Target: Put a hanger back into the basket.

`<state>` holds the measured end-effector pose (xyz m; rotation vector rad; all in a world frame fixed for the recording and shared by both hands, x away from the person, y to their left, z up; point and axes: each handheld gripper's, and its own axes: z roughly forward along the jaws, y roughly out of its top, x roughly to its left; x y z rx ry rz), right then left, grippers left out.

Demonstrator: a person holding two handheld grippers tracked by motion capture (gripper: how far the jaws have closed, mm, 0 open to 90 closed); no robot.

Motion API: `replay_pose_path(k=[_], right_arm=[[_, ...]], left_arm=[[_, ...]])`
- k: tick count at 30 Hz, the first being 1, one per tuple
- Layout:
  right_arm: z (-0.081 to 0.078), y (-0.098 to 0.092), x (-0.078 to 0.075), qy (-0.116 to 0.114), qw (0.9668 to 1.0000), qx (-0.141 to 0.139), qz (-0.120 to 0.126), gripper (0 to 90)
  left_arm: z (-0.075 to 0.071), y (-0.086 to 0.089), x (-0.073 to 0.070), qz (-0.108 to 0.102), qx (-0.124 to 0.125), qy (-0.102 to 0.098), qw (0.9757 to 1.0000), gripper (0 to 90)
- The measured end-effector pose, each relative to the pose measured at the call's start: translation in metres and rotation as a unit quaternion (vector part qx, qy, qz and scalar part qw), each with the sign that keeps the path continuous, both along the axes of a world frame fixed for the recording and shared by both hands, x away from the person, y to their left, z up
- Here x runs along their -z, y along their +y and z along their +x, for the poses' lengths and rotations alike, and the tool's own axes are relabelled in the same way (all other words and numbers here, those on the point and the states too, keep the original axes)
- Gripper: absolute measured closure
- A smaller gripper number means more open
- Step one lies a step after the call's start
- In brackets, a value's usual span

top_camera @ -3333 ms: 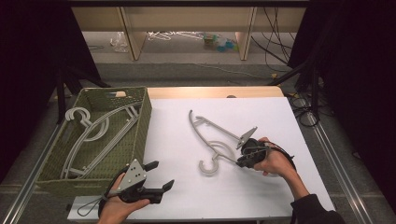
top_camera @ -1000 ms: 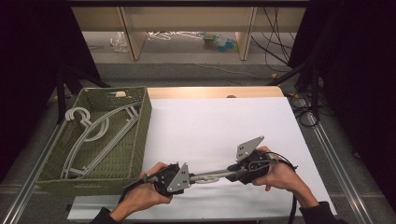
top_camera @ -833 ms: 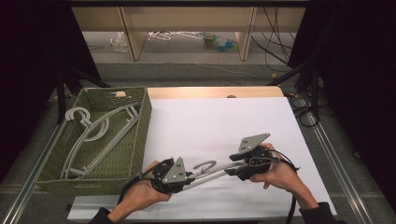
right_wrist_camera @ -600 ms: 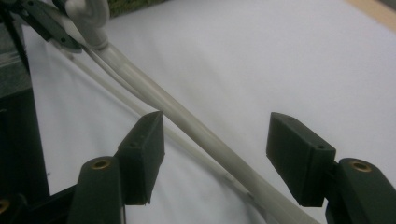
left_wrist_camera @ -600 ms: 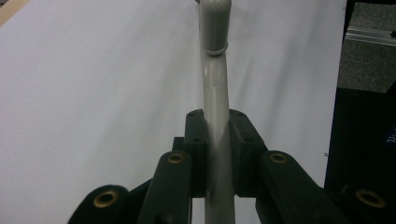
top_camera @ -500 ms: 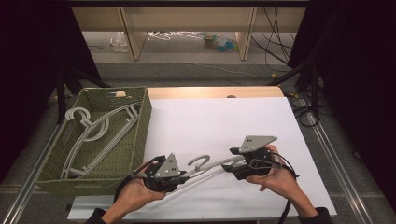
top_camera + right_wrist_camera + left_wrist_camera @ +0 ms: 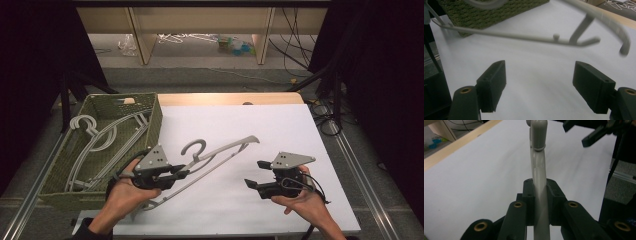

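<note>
1. the left gripper [image 7: 182, 172], lower left of the high view, is clenched on a grey plastic hanger [image 7: 220, 152], gripping one of its arms near the hook.
2. in the left gripper view the hanger [image 7: 538, 177] runs straight up the middle of the frame, pinched between the two black pads [image 7: 528, 200] at the lower centre.
3. in the high view the hanger lies slanted across the middle of the frame: its hook curls up just right of the left gripper, one end points toward the upper right, and the other end reaches down to the lower left by the person's left hand [image 7: 122, 195].
4. the right gripper [image 7: 256, 175], lower right of the high view, is released; its jaws have just been opening and nothing is between them. it sits apart from the hanger, to its right.
5. in the right gripper view the two pads [image 7: 495, 82] stand wide apart at the bottom, and the hanger [image 7: 524, 37] crosses the upper part of the frame above them, untouched.
6. a green woven basket [image 7: 150, 120] stands at the left of the high view, beside the white table sheet [image 7: 280, 135], with more grey hangers [image 7: 100, 137] lying inside.
</note>
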<state>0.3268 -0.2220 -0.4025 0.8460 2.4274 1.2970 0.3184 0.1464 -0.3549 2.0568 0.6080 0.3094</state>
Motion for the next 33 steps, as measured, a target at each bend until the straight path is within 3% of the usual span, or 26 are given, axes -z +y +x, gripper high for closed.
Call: replay_pose_path(k=[8, 12, 16, 20, 25, 28, 30, 31, 32, 33], right_arm=[[-0.004, -0.005, 0.007, 0.005, 1.0000, 0.000, 0.004, 27.8], [-0.005, -0.007, 0.008, 0.005, 1.0000, 0.004, 0.002, 27.8], [-0.005, -0.008, 0.009, 0.005, 1.0000, 0.004, 0.002, 27.4], [-0.005, -0.009, 0.011, 0.008, 1.0000, 0.002, 0.002, 26.9], [-0.005, -0.009, 0.012, 0.011, 0.9999, 0.003, 0.000, 26.5], [-0.005, -0.009, 0.012, 0.012, 0.9999, -0.001, -0.001, 26.4], [-0.005, -0.008, 0.013, 0.012, 0.9999, 0.000, -0.001, 26.4], [-0.005, -0.008, 0.013, 0.014, 0.9999, -0.002, -0.001, 26.4], [-0.005, -0.008, 0.013, 0.014, 0.9999, -0.002, -0.002, 26.4], [-0.005, -0.008, 0.013, 0.014, 0.9999, -0.003, -0.001, 26.4]], left_arm=[[0.000, 0.027, -0.044, -0.046, -0.019, -0.029, 0.9983, 79.0], [0.008, 0.045, -0.066, -0.033, -0.051, -0.055, 0.9967, 79.0], [0.021, 0.068, -0.079, -0.024, -0.087, -0.067, 0.9937, 79.0], [0.032, 0.092, -0.080, -0.021, -0.123, -0.069, 0.9898, 79.0], [0.046, 0.119, -0.074, -0.016, -0.148, -0.079, 0.9857, 79.0], [0.052, 0.134, -0.070, -0.012, -0.171, -0.082, 0.9818, 79.0], [0.056, 0.144, -0.067, -0.009, -0.178, -0.083, 0.9804, 79.0], [0.059, 0.150, -0.065, -0.012, -0.171, -0.089, 0.9810, 79.0], [0.059, 0.154, -0.063, -0.013, -0.187, -0.081, 0.9790, 79.0], [0.060, 0.157, -0.060, -0.015, -0.189, -0.075, 0.9789, 79.0]])
